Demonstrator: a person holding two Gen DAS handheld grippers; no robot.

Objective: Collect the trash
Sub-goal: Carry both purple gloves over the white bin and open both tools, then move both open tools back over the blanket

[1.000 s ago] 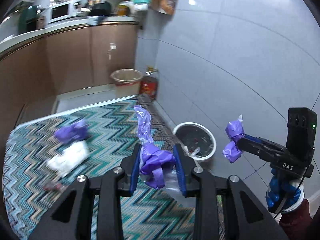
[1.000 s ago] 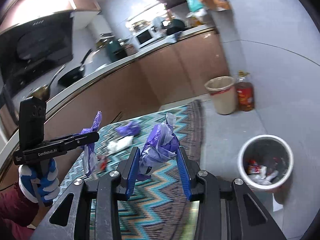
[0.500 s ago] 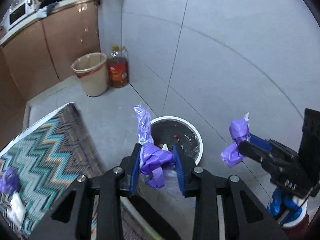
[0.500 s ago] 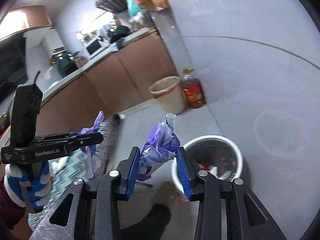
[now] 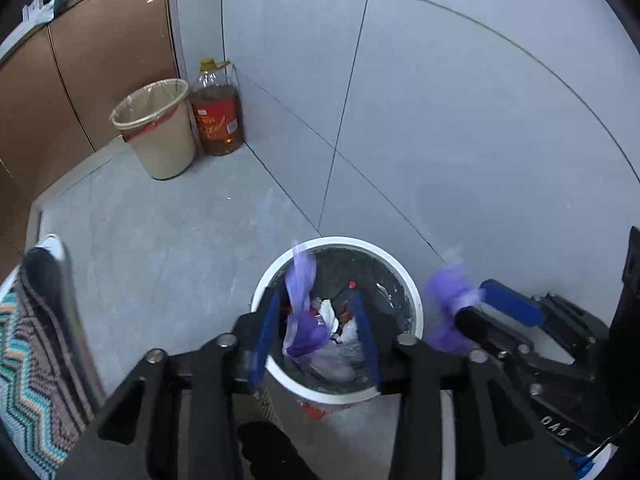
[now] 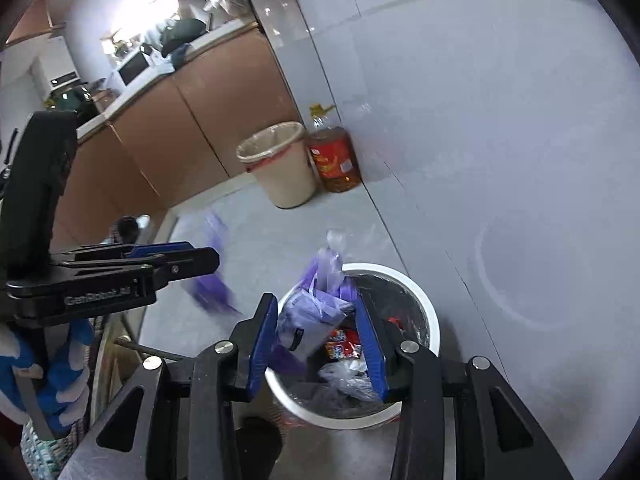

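Observation:
Both grippers hang over a white bin [image 5: 412,292] with a black liner and several wrappers inside. My left gripper [image 5: 314,296] is opening its jaws. A purple plastic strip [image 5: 300,312] sits blurred between the pads, clear of both, above the bin's mouth. From the right wrist view the left gripper [image 6: 208,256] has that purple strip [image 6: 212,284] smeared just off its tips. My right gripper [image 6: 316,300] still grips a purple plastic wad [image 6: 312,316] over the bin's rim [image 6: 432,320], its jaws starting to open. The right gripper [image 5: 472,304] also shows at right with the wad [image 5: 446,308] at its tip.
A beige bin [image 5: 156,132] and an oil bottle [image 5: 218,116] stand in the corner by brown cabinets [image 5: 80,80]. A zigzag rug [image 5: 24,360] lies at left. The tiled wall [image 5: 440,120] is close behind the white bin. A blue-gloved hand [image 6: 60,380] holds the left gripper.
Both grippers swung from above the rug to over the white bin and came lower. The left jaws spread and the purple strip came loose; the right wad tilted slightly.

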